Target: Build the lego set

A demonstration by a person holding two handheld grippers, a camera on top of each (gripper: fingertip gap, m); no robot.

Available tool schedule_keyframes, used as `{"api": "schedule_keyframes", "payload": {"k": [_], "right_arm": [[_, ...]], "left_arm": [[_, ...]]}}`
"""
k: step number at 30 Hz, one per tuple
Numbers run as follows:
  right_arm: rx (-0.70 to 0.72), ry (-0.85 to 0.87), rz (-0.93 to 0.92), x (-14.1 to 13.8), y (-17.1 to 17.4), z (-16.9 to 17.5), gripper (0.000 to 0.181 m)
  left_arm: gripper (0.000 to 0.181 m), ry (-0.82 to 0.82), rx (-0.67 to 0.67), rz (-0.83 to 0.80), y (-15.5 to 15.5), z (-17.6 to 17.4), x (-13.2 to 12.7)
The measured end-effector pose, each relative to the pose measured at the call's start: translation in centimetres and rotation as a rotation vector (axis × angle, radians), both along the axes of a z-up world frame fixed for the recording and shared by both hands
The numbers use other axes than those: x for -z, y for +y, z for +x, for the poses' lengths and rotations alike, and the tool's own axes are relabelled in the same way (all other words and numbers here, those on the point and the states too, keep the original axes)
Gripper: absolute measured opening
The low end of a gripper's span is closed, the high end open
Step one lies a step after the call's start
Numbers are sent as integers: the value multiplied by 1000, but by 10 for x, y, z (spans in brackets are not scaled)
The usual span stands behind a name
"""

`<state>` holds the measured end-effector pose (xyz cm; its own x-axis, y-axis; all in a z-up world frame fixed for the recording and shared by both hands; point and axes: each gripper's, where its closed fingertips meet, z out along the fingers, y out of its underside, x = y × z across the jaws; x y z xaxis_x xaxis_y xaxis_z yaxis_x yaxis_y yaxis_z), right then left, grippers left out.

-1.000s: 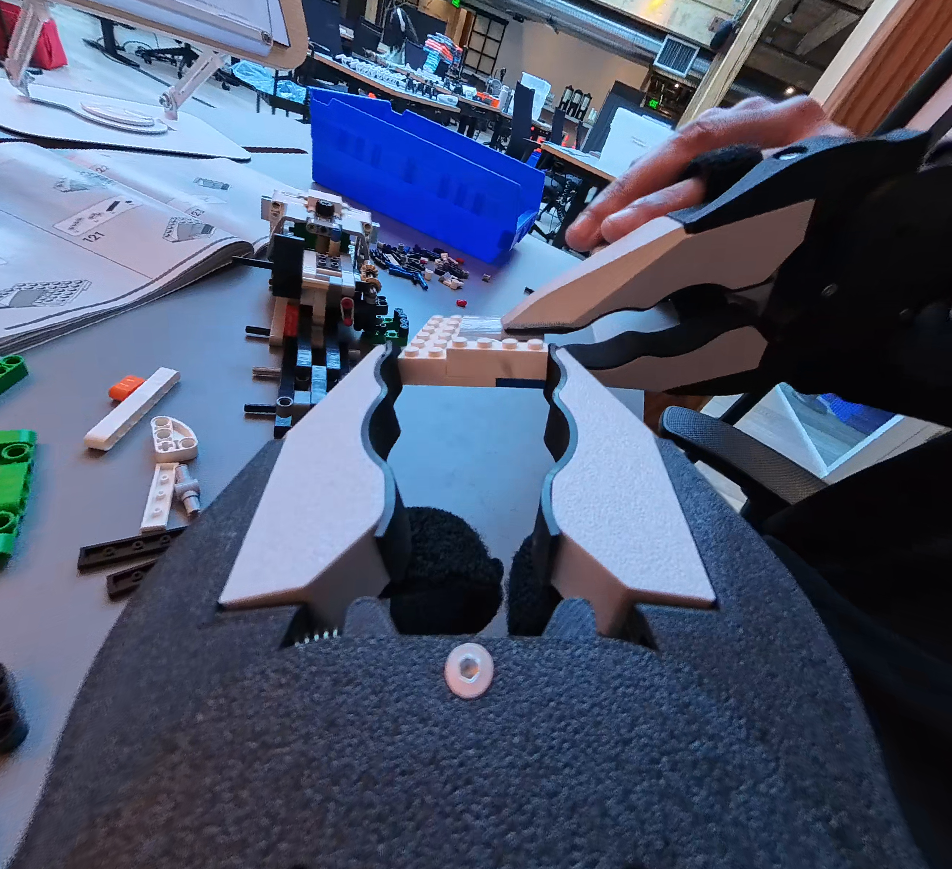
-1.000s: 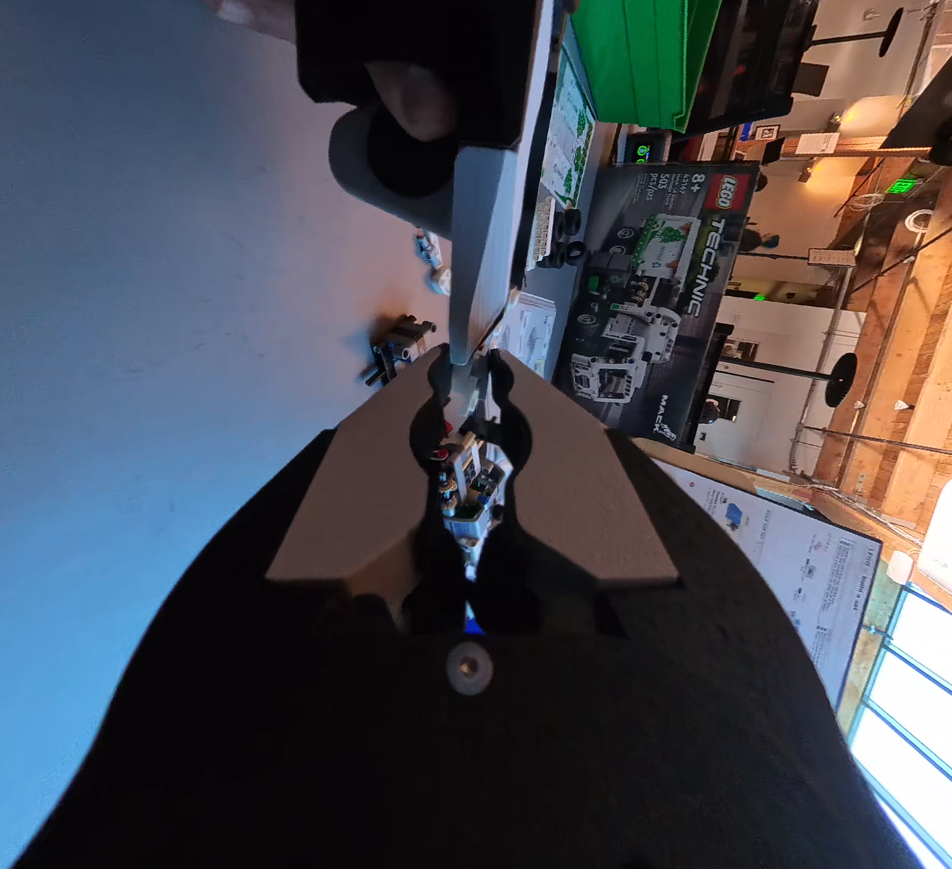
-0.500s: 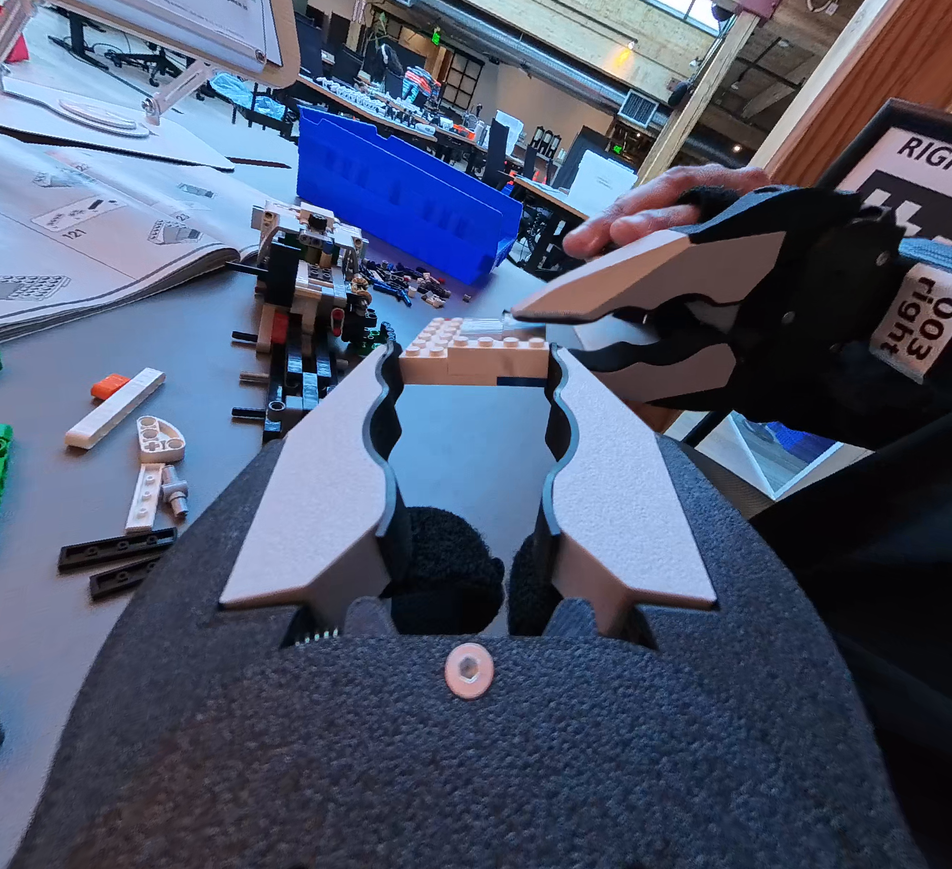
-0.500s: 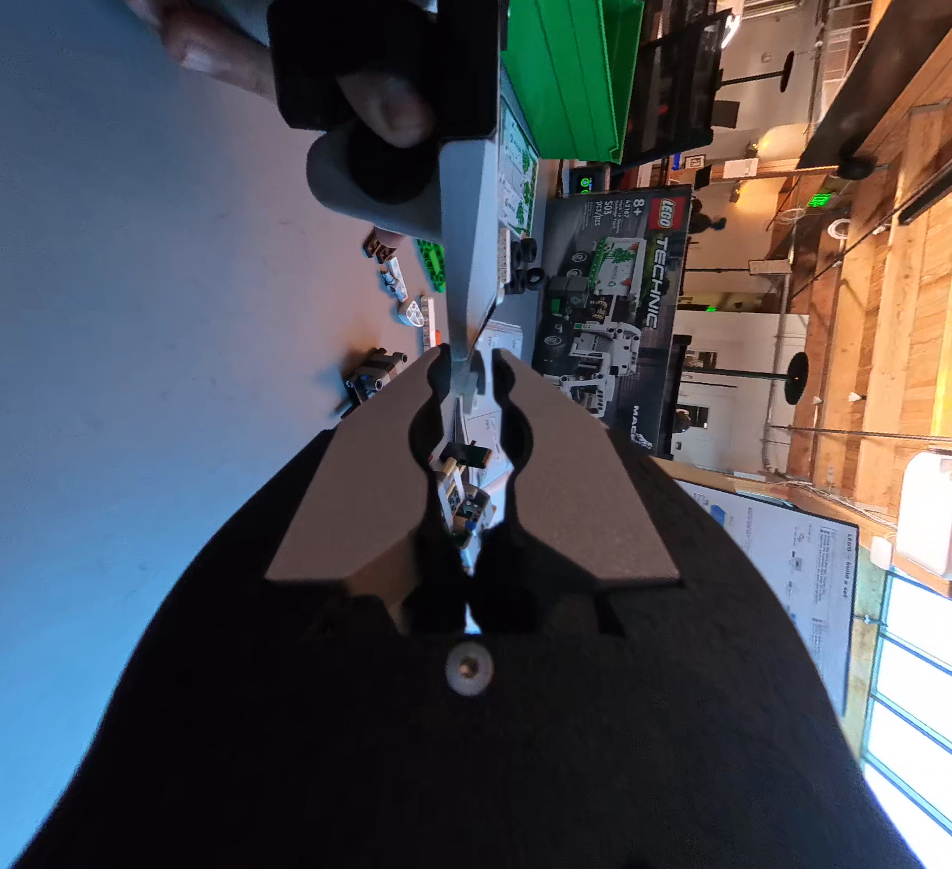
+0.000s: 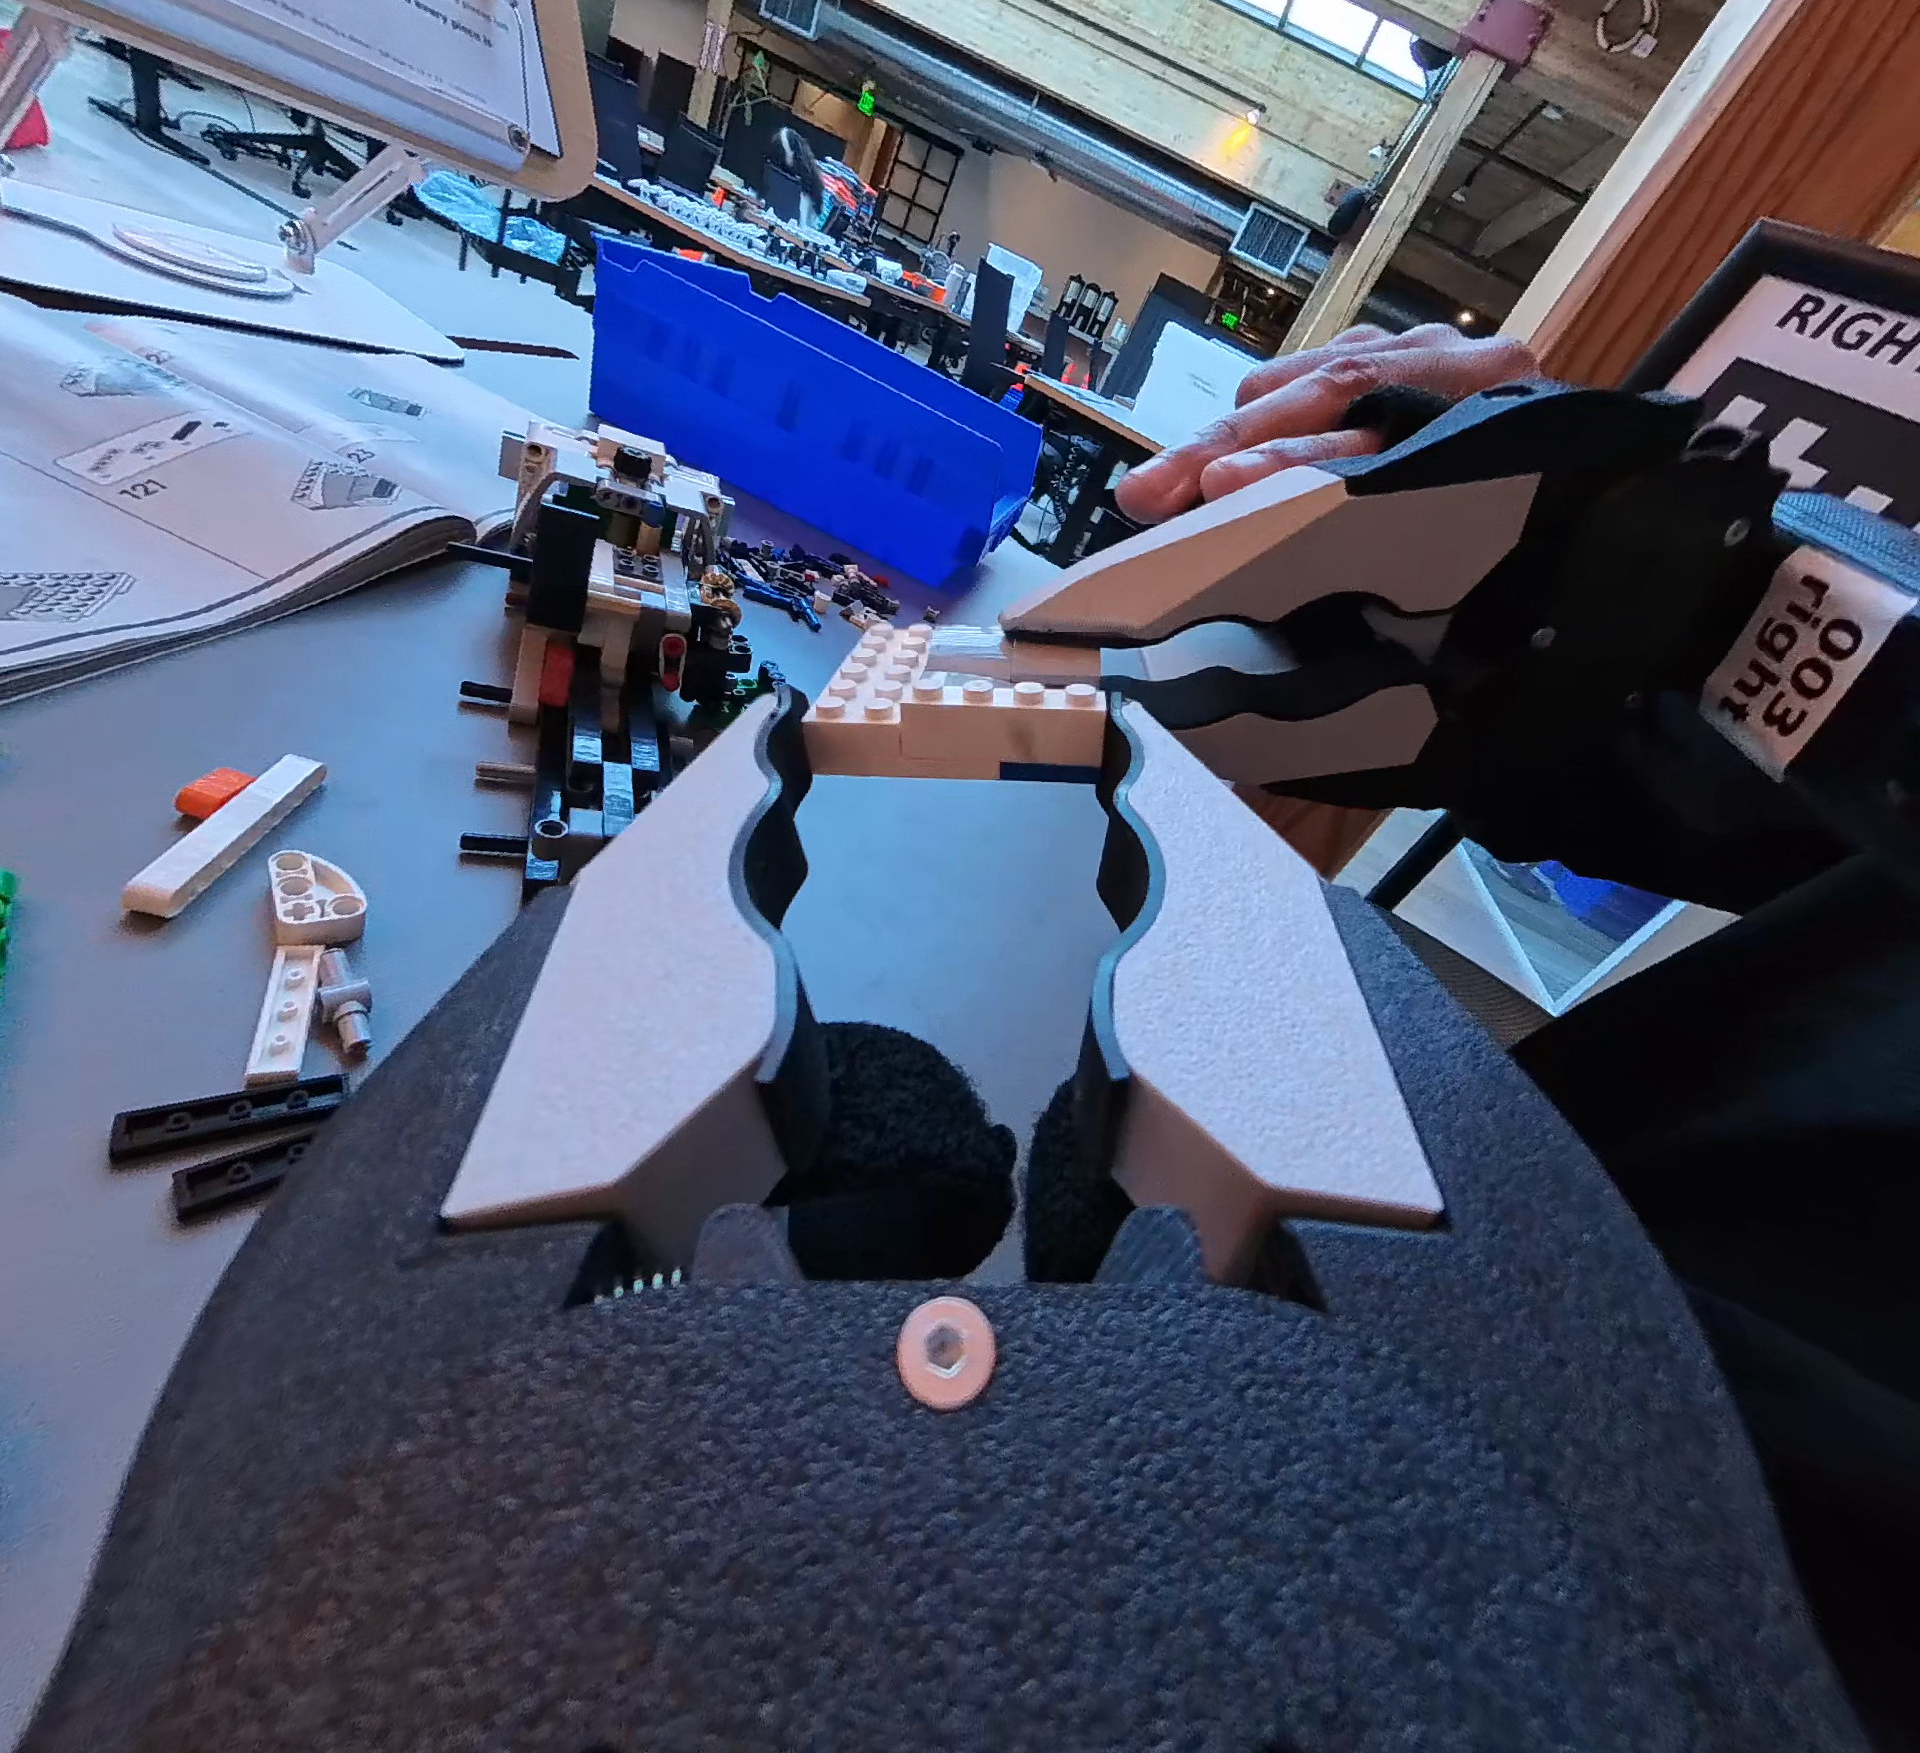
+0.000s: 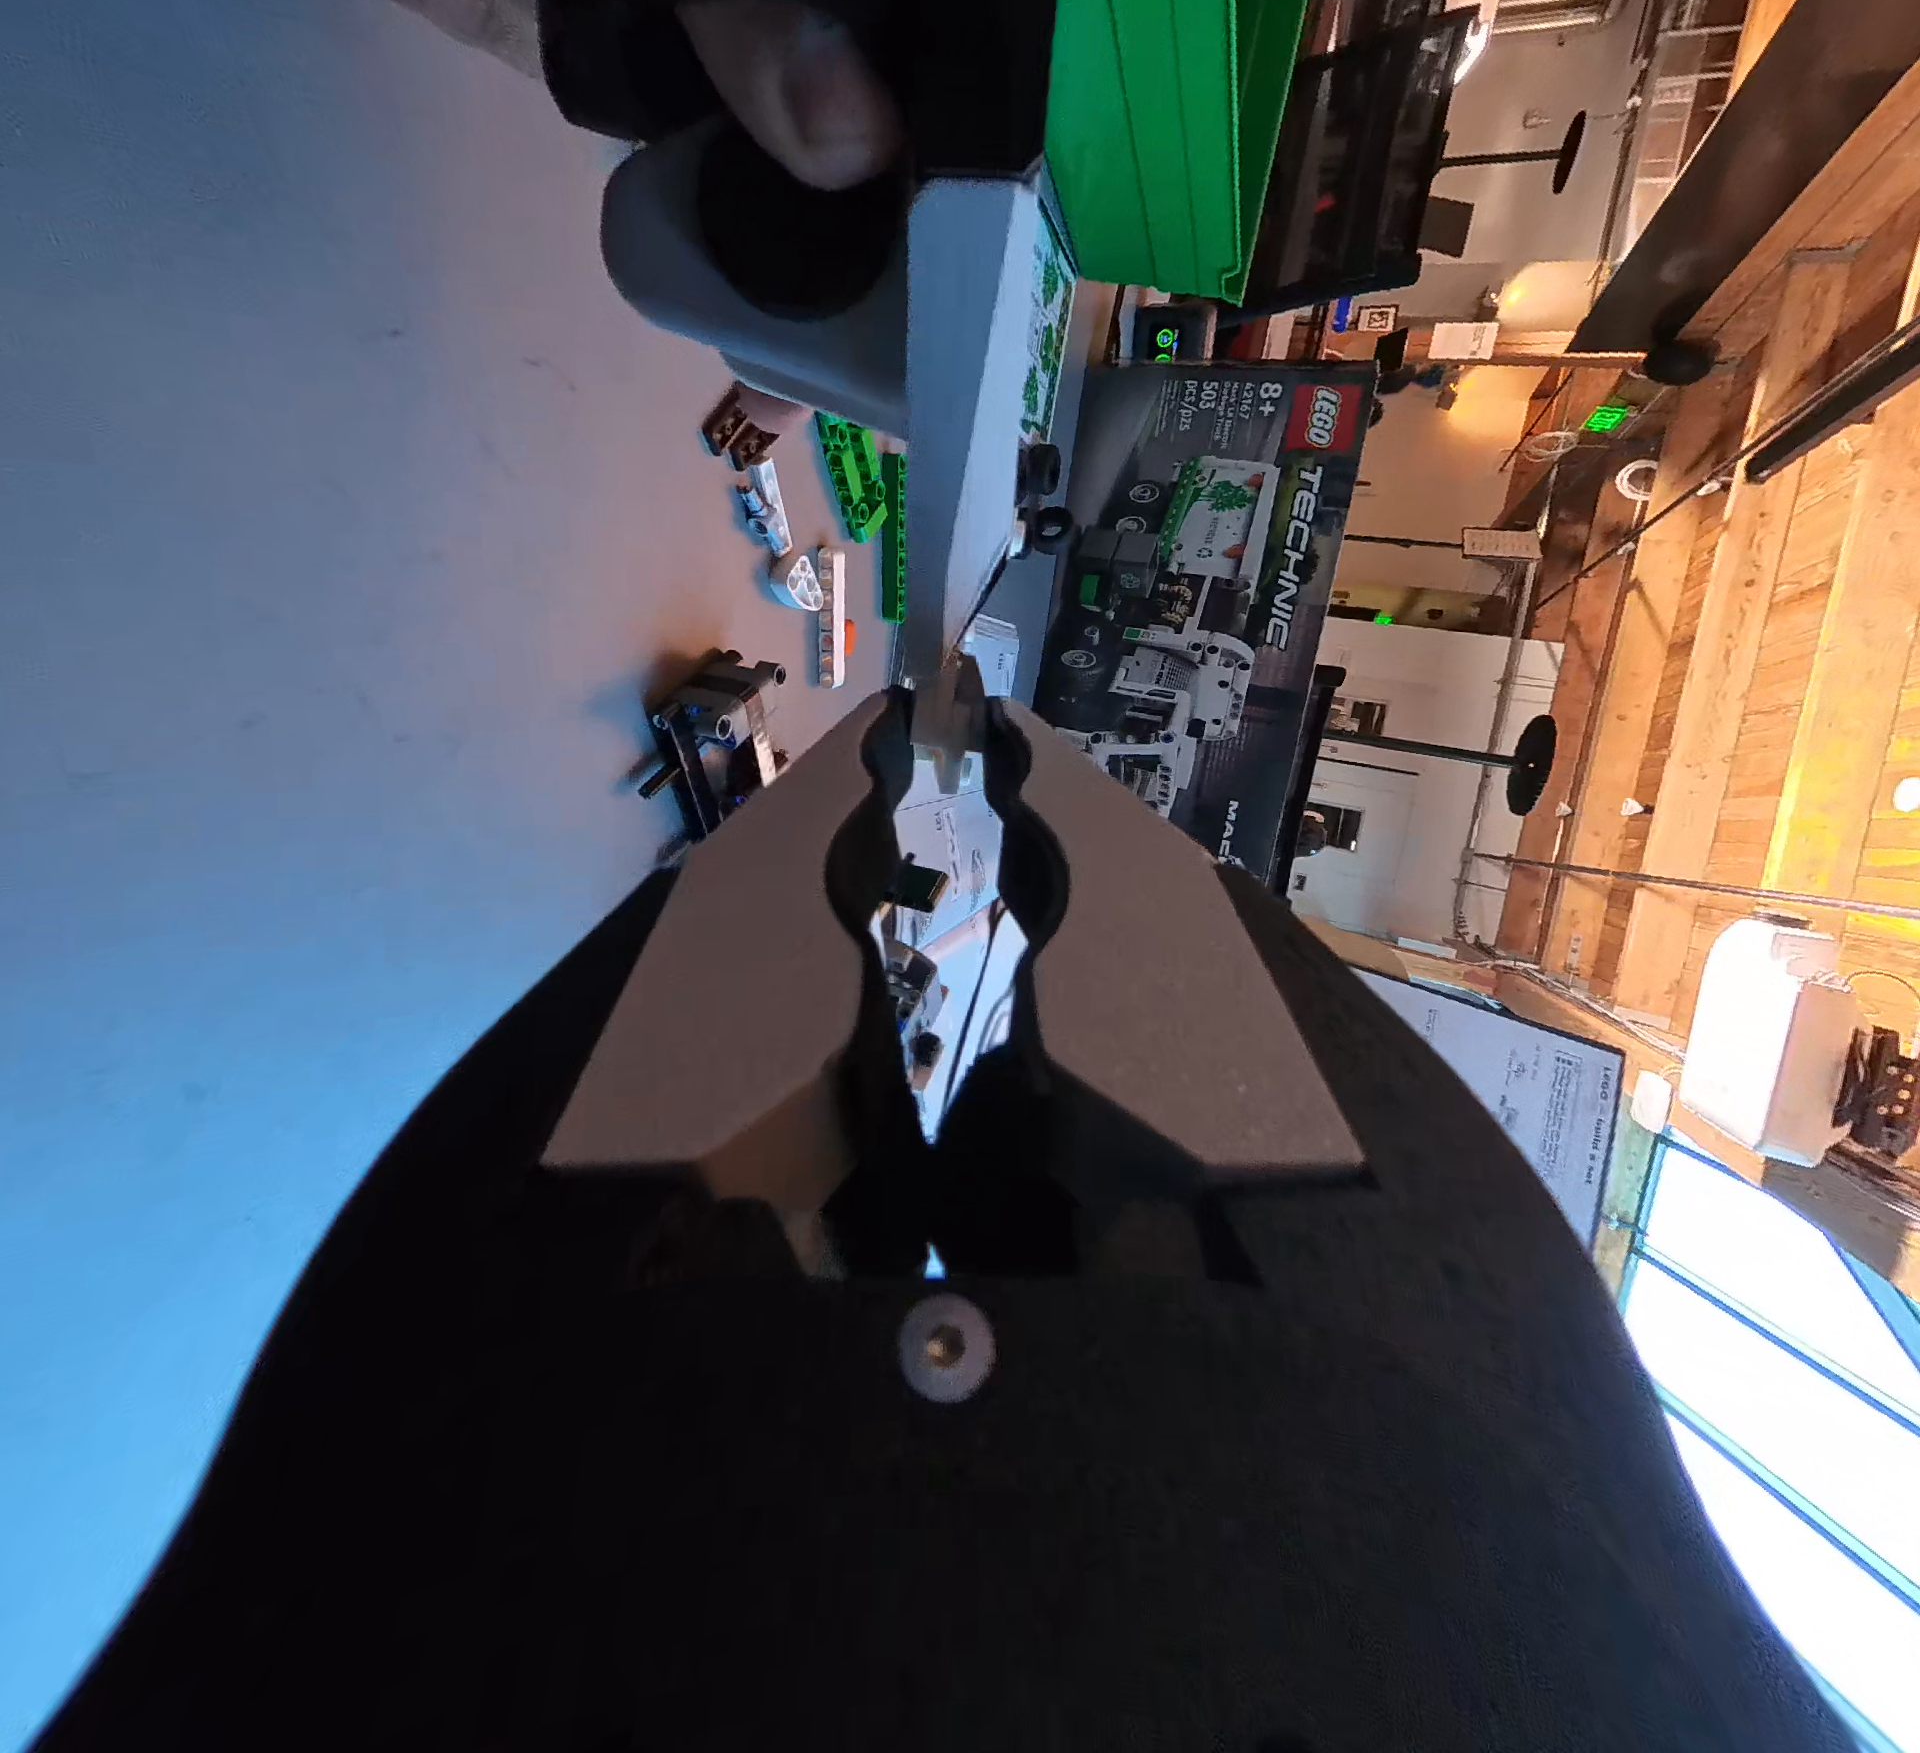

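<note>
My left gripper (image 5: 951, 753) is shut on a white plate assembly (image 5: 883, 680) and holds it by its two ends above the grey table (image 5: 312, 664). My right gripper (image 5: 1049, 664) comes in from the right. Its jaws are closed on a small smooth white tile (image 5: 966, 654) that lies on top of the assembly's right half. In the right wrist view the gripper (image 6: 940, 729) pinches that white piece (image 6: 943, 716) at its tips. The left gripper's finger (image 6: 966, 415) and a person's thumb rise above it.
A partly built model (image 5: 613, 581) stands just left of the assembly, with a blue bin (image 5: 800, 415) and small loose parts (image 5: 810, 581) behind. An open booklet (image 5: 156, 477), a white beam (image 5: 223, 836) and black plates (image 5: 223, 1116) lie at left. The set box (image 6: 1195, 602) and green bin (image 6: 1164, 62) stand beyond. My two grippers' fingertips are within a few centimetres of each other. From either gripper's tips it is about 15 cm to the partly built model (image 5: 613, 581).
Both grippers keep their hold. The held assembly and both hands have shifted slightly, and the right wrist view has swung so that more loose pieces on the table show.
</note>
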<state>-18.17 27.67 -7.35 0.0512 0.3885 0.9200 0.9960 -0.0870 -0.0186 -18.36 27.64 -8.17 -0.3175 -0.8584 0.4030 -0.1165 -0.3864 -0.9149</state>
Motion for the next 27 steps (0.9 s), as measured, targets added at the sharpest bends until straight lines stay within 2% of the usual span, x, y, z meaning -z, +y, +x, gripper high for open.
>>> {"api": "schedule_keyframes", "payload": {"k": [6,11,17,20,27], "right_arm": [[14,32,-2,2,2,1,12],[-7,-89,74,1,3,-1,14],[-14,-103,23,2,0,0,12],[-19,-181,24,3,-2,2,12],[-1,-114,42,5,-1,1,13]], "left_arm": [[54,14,-13,-5,2,2,2],[54,12,-18,-12,4,1,1],[54,27,4,6,-1,2,4],[54,51,14,13,-3,4,8],[54,41,8,-7,0,3,6]]}}
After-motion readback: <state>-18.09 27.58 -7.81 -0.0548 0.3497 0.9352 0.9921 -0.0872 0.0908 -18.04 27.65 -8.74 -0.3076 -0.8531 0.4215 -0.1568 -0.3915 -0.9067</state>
